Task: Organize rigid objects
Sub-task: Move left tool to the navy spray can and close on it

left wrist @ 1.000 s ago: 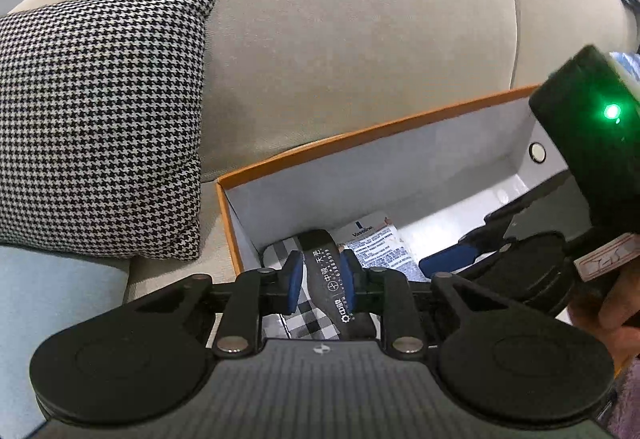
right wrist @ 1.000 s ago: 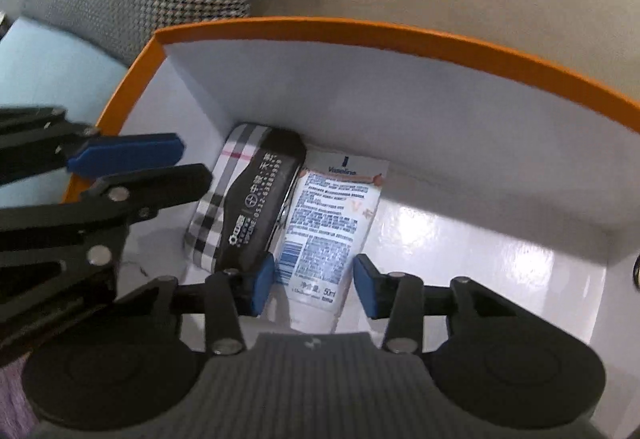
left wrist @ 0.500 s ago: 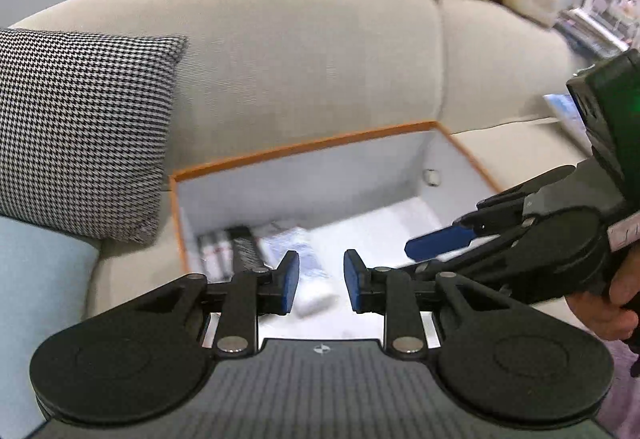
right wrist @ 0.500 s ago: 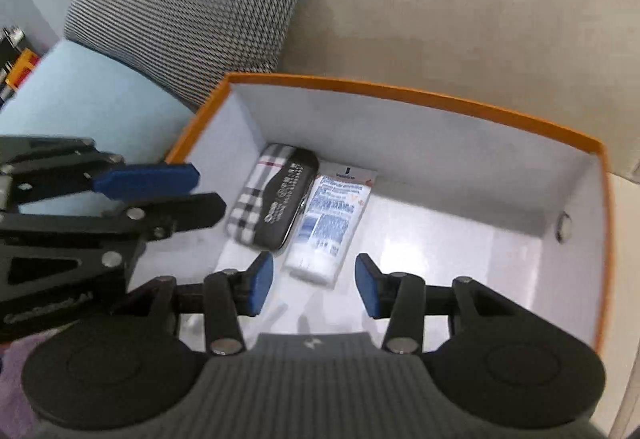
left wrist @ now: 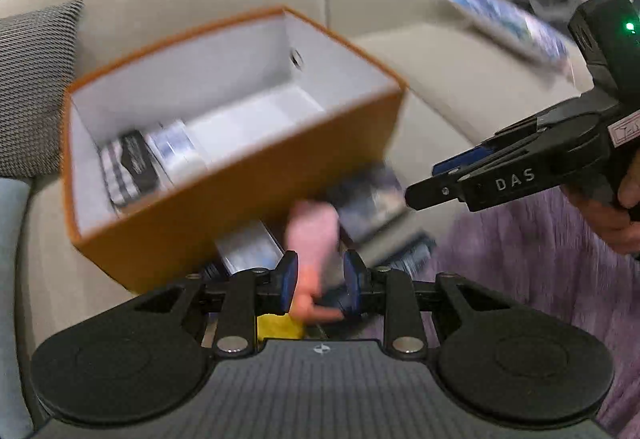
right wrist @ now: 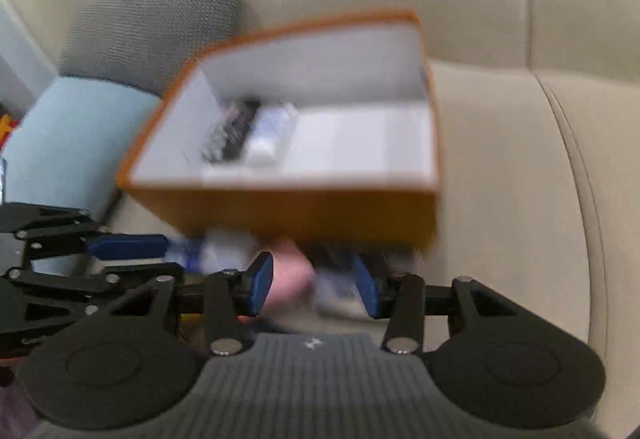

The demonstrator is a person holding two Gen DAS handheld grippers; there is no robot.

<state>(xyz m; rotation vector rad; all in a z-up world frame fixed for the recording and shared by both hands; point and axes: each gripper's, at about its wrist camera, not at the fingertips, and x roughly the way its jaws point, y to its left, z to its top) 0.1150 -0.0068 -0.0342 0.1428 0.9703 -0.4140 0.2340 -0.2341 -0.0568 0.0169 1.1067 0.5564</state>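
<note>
An orange box (left wrist: 224,223) with a white inside stands on the beige sofa; it also shows in the right wrist view (right wrist: 288,207). In its left end lie a plaid case (left wrist: 114,175), a black tool (left wrist: 138,159) and a white tube (left wrist: 180,151). Several loose items lie in front of the box, among them a pink object (left wrist: 314,235) and dark packets (left wrist: 368,199). My left gripper (left wrist: 319,281) is open above the pink object. My right gripper (right wrist: 314,279) is open over the same pile, with the pink object (right wrist: 288,279) between its fingers. Both views are blurred.
A houndstooth cushion (left wrist: 32,87) leans at the left, with a light blue cushion (right wrist: 68,135) in front of it. A purple cloth (left wrist: 540,271) lies at the right. Books and packets (left wrist: 516,23) lie far right on the sofa.
Both grippers have pulled back out of the box and now hover in front of it over the loose items. The left gripper let go of the black tool, which lies in the box.
</note>
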